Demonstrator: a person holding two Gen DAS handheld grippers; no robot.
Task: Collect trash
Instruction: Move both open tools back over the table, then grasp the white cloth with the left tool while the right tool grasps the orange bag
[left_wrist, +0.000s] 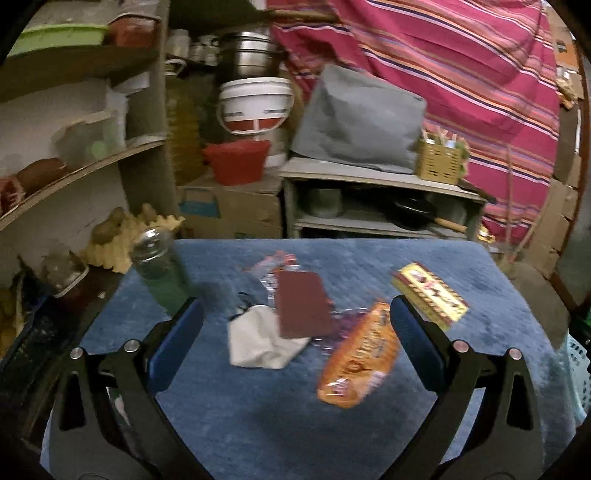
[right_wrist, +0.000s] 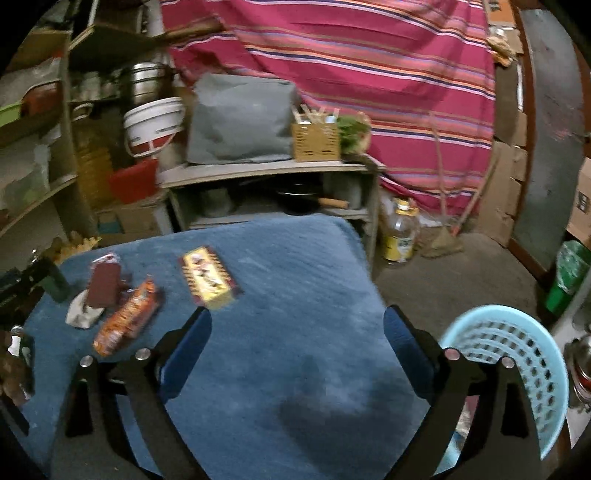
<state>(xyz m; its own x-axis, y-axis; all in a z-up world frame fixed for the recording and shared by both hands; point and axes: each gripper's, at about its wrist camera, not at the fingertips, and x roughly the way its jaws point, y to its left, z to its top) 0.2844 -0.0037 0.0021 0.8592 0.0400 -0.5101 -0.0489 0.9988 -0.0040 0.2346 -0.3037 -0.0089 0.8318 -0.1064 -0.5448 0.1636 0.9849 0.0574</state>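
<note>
Both grippers stand nearest the cameras with jaws apart and nothing between them: left gripper (left_wrist: 295, 339) above the litter, right gripper (right_wrist: 297, 350) over bare blue counter (right_wrist: 295, 266). Trash lies clustered toward the counter's left side: an orange wrapper (left_wrist: 360, 356), a dark red packet (left_wrist: 303, 304) overlapping a crumpled white paper (left_wrist: 262, 345), and a yellow box (left_wrist: 430, 295) set apart to the right. A green bottle (left_wrist: 160, 269) stands upright at the far left. The light-blue basket (right_wrist: 517, 365) sits off the counter's right edge, presumably the receptacle. Judgement: the left gripper looks placed for the next pick.
</note>
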